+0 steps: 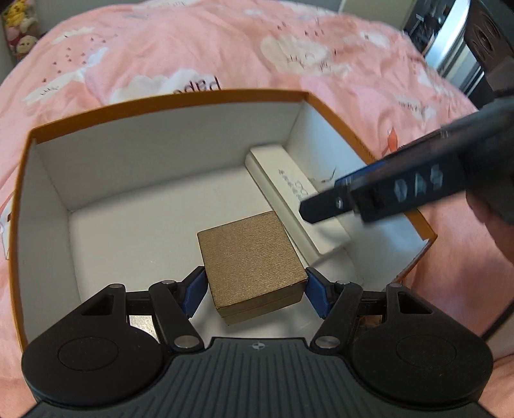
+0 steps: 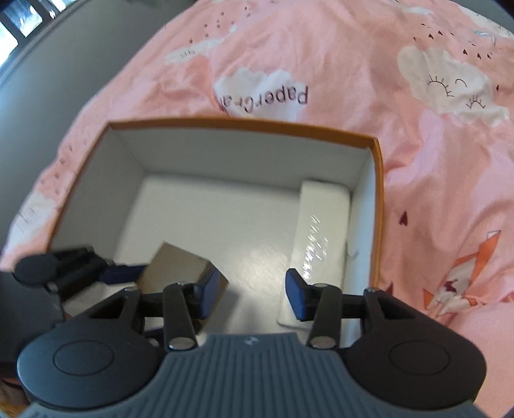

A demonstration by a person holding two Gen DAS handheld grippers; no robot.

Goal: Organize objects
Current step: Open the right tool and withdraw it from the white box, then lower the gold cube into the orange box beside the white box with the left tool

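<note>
An open orange box with a white inside (image 1: 167,106) lies on the pink bed. My left gripper (image 1: 253,291) is shut on a small brown-gold box (image 1: 250,257) and holds it inside the orange box, near its floor. A long white box (image 1: 289,193) lies along the right inner wall. My right gripper (image 2: 250,295) is open and empty, above the orange box (image 2: 244,123), with the white box (image 2: 321,225) ahead of its right finger. The brown-gold box (image 2: 180,263) and the left gripper (image 2: 128,273) show at the lower left of the right wrist view. The right gripper's fingers (image 1: 324,209) reach in from the right in the left wrist view.
A pink bedspread with white clouds (image 1: 225,41) surrounds the box. Plush toys (image 1: 19,29) sit at the far left. A dark cabinet and a silver object (image 1: 462,48) stand beyond the bed at the upper right.
</note>
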